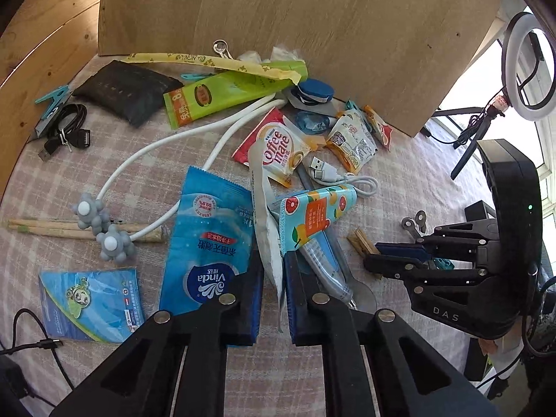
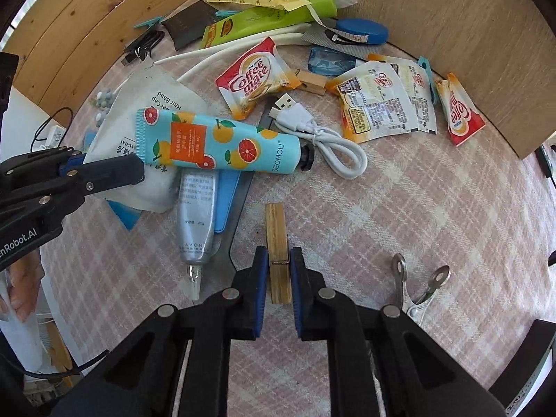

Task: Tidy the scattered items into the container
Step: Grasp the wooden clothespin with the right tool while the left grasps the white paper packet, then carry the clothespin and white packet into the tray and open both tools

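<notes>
Clutter on pink-check bench point(image 2: 434, 208), walled by wooden boards behind; no container visible in either view, so nothing can be said of contents.

L side: left hand-held gripper point(image 1: 272, 292) pinching white sachet point(image 1: 266, 229) by its lower edge, pads close on both faces. Sachet stands nearly on edge between the pads, prob. gripped at the thin edge because the flat body lies partly under the fruit-print tube point(image 2: 219, 146). Right wrist view shows same sachet lying wide and flat, with the tube across it. Judgement: lifting may drag the tube along.

Mid: silver tube point(image 2: 196, 222) under fruit-print tube, nozzle toward camera. White USB cable point(image 2: 319, 139) coiled just beside the tube's cap.

R side: right hand-held gripper point(image 2: 279, 278) pressed onto wooden clothespin point(image 2: 278, 250), pads at the spring wire, pin lengthwise along fingers. Cannot tell if lifted or on the bench. Metal clip point(image 2: 417, 285) lies near, untouched. Coffee-mate sachets point(image 2: 382, 104) far R by board.

Task early: most items scattered.
</notes>
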### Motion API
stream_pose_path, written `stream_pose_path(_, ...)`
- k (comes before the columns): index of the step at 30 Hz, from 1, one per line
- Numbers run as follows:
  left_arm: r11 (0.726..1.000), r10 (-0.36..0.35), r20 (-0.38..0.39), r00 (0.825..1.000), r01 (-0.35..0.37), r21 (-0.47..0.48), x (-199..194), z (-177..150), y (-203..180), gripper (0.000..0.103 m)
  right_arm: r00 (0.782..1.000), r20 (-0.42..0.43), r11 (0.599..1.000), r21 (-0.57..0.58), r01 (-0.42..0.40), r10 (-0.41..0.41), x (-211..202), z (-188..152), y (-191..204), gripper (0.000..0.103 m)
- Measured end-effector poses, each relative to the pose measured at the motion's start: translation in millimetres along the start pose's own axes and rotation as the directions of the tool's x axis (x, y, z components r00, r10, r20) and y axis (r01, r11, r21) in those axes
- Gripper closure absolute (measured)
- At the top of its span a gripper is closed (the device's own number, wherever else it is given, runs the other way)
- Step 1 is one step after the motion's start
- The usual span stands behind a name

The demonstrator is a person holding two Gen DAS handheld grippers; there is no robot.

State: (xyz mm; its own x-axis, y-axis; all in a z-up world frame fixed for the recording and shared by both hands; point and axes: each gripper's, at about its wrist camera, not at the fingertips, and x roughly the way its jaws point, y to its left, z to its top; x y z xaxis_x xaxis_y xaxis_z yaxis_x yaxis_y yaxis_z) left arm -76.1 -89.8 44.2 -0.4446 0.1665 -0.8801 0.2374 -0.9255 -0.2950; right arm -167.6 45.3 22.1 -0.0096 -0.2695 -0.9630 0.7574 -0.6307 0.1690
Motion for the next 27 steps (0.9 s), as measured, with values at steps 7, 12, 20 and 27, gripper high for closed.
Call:
stream_pose_path(7,0.999,0.033,0.050,0.998,-0.033,0.004,-32,-5,4,0.093,0.997,0.057,0.997,0.068,-0.046,0.042,-33,-15,-10,0.090)
stream_pose_path(12,0.999,0.033,0.087,0.996,-0.034,0.003,-55,-11,5,0.093,0.993,0.100,0.993,0.098,-0.068,0.058,-57,-27,-14,0.090)
stream_pose_path(20,0.999,0.035,0.110,0.993,-0.036,0.008,-77,-21,1,0.093,0.989,0.138,0.992,0.108,-0.062,0.047,-79,-51,-11,0.090)
stream_pose_path(27,0.999,0.032,0.144,0.989,-0.036,0.026,-99,-27,-11,0.095,0.984,0.175,0.991,0.113,-0.065,0.045,-94,-65,-10,0.090)
